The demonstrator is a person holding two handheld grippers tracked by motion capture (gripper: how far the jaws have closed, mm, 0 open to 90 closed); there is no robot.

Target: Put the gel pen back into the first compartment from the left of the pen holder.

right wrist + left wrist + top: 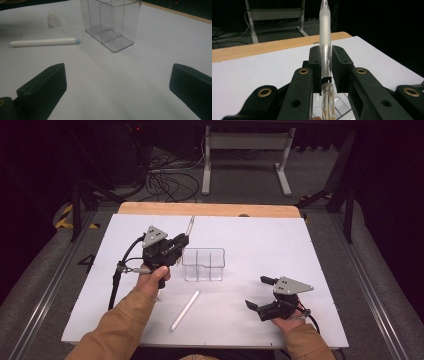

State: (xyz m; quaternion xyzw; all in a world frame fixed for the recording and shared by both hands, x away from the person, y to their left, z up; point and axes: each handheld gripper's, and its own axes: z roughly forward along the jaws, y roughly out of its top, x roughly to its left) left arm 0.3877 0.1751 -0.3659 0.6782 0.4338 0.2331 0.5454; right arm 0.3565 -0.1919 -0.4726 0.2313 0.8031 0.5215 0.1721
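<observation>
Beside clear organizer (203, 264): left gripper (183, 240) clamps frosted pen (324, 32); right gripper (257, 292) jaws wide, empty.

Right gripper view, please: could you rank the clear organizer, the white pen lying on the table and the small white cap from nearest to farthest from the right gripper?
1. Clear organizer: ahead, slightly right of centre; its near corner sits closest to the open right gripper.
2. White pen: lying flat, ahead to the left; close to the organizer's rank.
3. Small white cap: upper left, beyond the pen.
</observation>
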